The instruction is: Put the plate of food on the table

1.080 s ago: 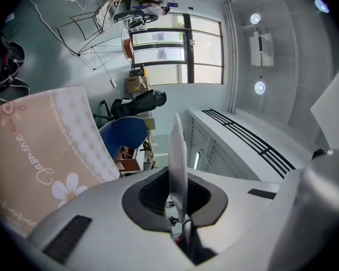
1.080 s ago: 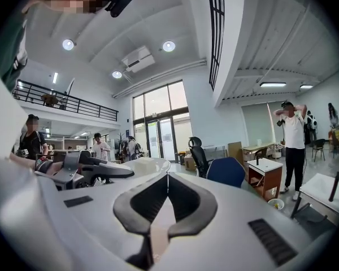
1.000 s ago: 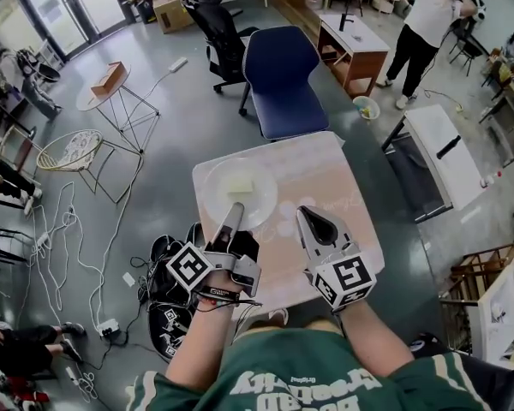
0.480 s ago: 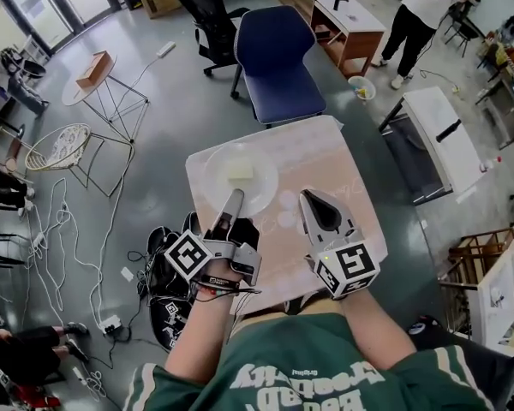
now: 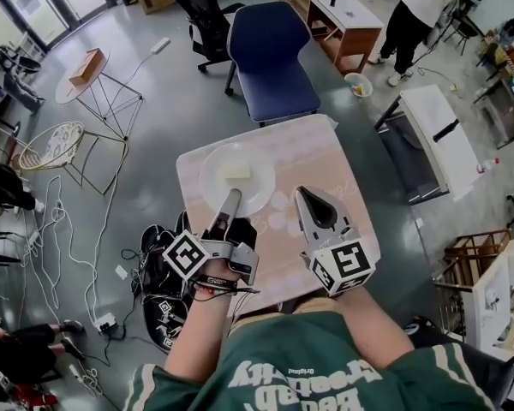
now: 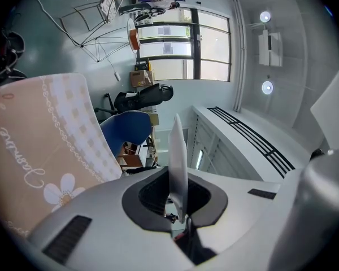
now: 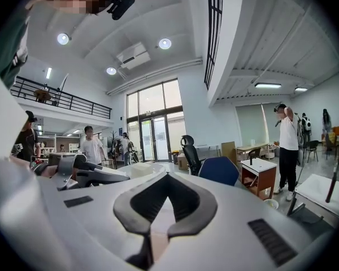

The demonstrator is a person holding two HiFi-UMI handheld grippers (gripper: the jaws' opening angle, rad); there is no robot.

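The left gripper (image 5: 232, 197) has its 2 jaws pinched tight on the near rim of the plate (image 5: 212, 176), which its own view shows edge-on between the pads. The right gripper (image 5: 304, 197) has its jaws together on nothing and hangs over the table (image 5: 317, 157).

The plate, with a pale block of food (image 5: 237, 171) at its middle, lies at 12 o'clock from the left fingers, over the table's far-left part. It is flat and parallel to the top. The left gripper view shows a gap between the two, so it seems not yet set down.

The right gripper sits at 4 o'clock from the plate, near it but apart. The move ahead is straight down, by the left hand alone.
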